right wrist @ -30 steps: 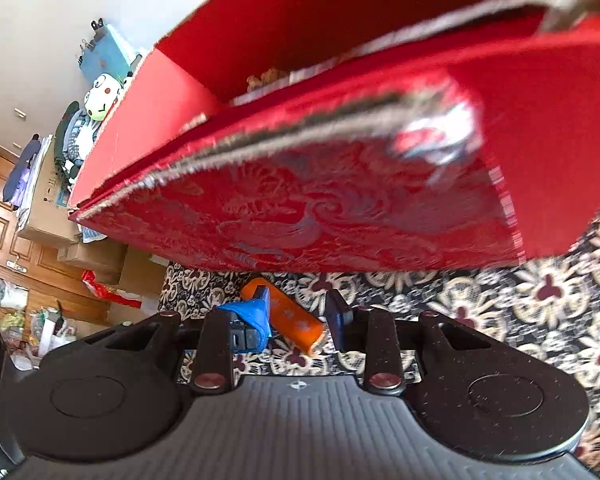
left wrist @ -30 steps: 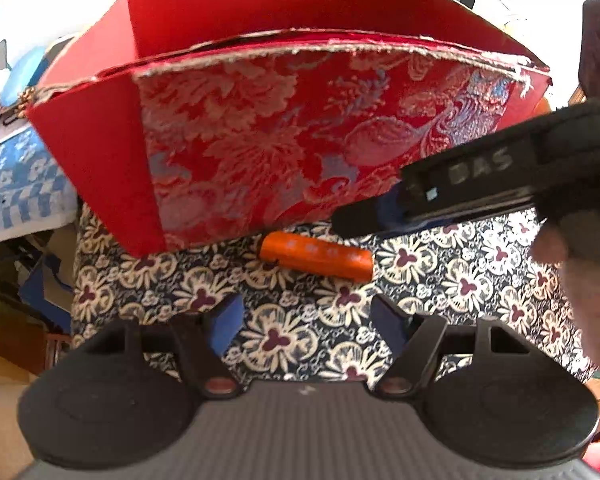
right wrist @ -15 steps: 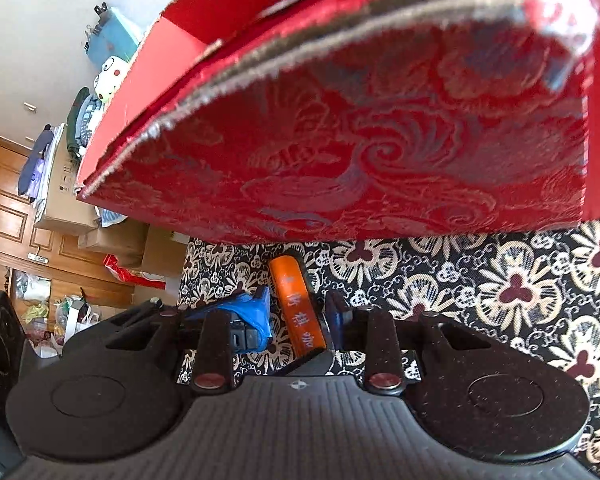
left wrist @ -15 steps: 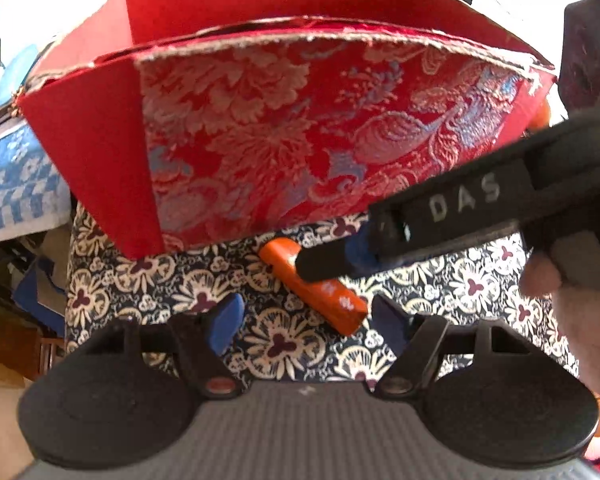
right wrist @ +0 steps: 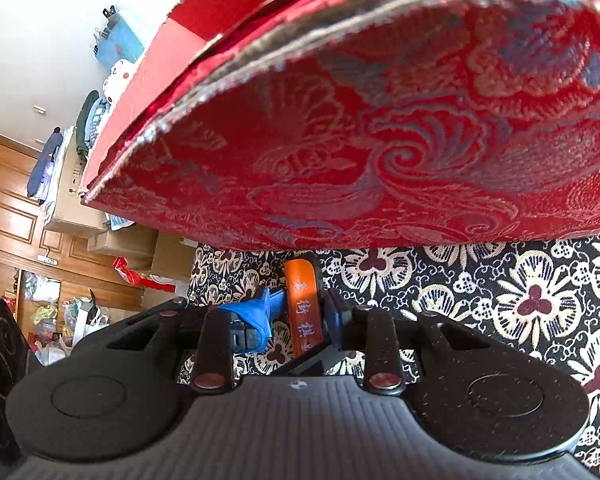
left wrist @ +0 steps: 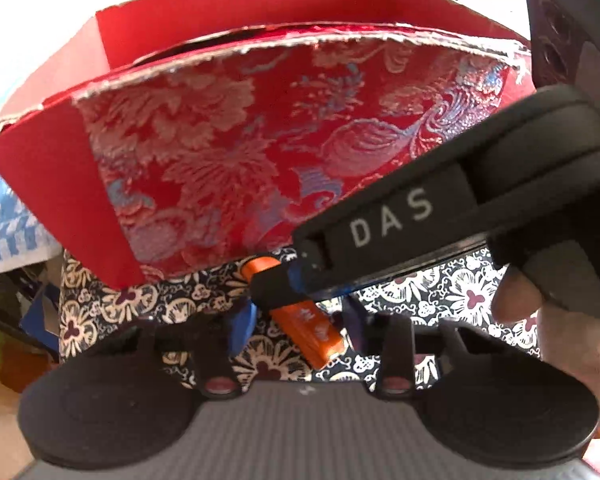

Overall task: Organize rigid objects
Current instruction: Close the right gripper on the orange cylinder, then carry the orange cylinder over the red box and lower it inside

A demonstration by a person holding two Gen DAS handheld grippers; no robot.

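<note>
While the orange bar (left wrist: 309, 326) lies on the flower-patterned cloth (left wrist: 456, 292) just in front of the red brocade box (left wrist: 236, 168), both grippers meet over it; the bar is a narrow orange block with pale characters printed along its upper face, its far end close under the box's lower edge. Seen from the right wrist camera, the right gripper (right wrist: 298, 320) has its two blue-tipped fingers set on either side of the bar (right wrist: 302, 310), the right-hand finger tight against the bar's side and the left-hand finger, wrapped in loose blue material, just beside the other side; whether both pads press on it cannot be told. Seen from the left wrist camera, the left gripper (left wrist: 298, 322) has just been closing, its jaws part-way together with the near end of the bar between them; the pads appear to stand a little apart from it. Across that view the black body of the right gripper, lettered DAS, reaches in from the right, held by a hand (left wrist: 556, 332) at the right edge, its tip lying over the middle of the bar. The box (right wrist: 380, 128) stands open-topped on the cloth (right wrist: 500, 300), its plain red inner walls showing above the patterned front; cardboard boxes (right wrist: 112, 236) and wooden doors (right wrist: 4, 208) lie beyond, at the left of the right wrist view.
</note>
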